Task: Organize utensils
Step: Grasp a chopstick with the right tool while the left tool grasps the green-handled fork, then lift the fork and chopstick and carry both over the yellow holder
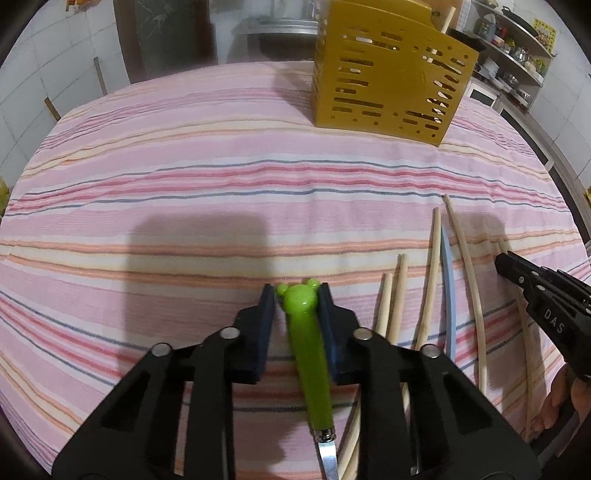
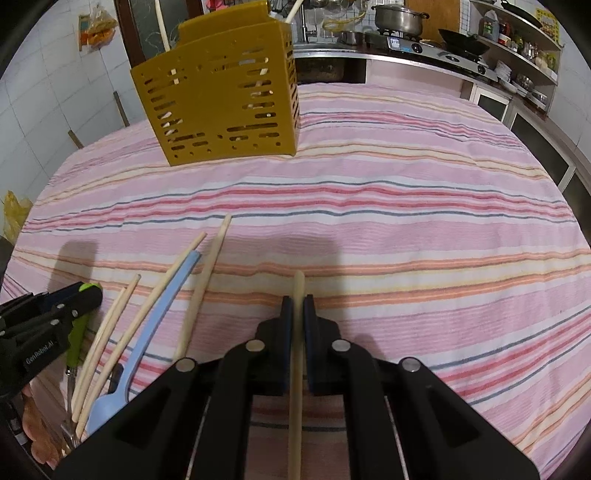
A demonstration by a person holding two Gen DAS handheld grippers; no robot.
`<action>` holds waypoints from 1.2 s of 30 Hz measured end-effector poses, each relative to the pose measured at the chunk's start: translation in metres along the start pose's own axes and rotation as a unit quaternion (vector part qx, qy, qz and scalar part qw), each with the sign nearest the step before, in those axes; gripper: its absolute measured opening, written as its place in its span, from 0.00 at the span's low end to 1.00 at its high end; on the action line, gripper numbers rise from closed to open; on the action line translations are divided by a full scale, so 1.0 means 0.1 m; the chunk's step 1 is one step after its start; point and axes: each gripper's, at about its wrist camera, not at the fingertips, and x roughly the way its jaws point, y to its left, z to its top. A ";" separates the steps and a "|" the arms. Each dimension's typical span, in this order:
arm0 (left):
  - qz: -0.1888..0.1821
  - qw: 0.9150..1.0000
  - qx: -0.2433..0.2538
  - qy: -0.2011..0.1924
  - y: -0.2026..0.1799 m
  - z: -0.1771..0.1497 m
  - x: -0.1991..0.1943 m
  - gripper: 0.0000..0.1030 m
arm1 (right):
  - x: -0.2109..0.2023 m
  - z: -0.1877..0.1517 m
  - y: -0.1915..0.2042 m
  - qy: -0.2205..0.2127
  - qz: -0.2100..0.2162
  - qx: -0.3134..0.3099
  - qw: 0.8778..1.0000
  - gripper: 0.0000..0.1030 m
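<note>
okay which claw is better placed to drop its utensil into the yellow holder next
Right, probably. The right claw is shut on a chopstick; the yellow holder looks nearer ahead. The left claw grips the green-handled utensil.

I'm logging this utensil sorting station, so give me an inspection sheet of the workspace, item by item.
Surface: striped pink cloth covers the table.
Job's things: yellow slotted holder upright, sticks inside; loose chopsticks and blue spoon lying on the cloth.
Clutter: nothing seen.
Grippers: left gripper shut on green-handled utensil; right gripper shut on a chopstick.
Cables: nothing seen.
Surroundings: stove with pot, shelves, tiled wall.
</note>
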 end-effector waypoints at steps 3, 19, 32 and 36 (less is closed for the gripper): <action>-0.004 1.000 0.002 0.003 0.00 0.04 0.02 0.21 | 0.00 0.01 -0.04 0.002 0.007 0.015 1.000 0.06; -0.005 0.996 0.016 -0.090 0.01 0.10 -0.50 0.21 | -0.60 -0.04 -0.06 -0.119 0.024 0.042 0.992 0.06; 0.000 0.986 0.038 -0.163 0.06 0.10 -1.10 0.21 | -0.44 0.02 -0.05 -0.086 0.003 0.008 0.996 0.16; 0.000 0.985 0.039 -0.167 0.09 0.09 -1.12 0.21 | -0.34 -0.03 -0.04 -0.077 -0.010 0.002 0.997 0.44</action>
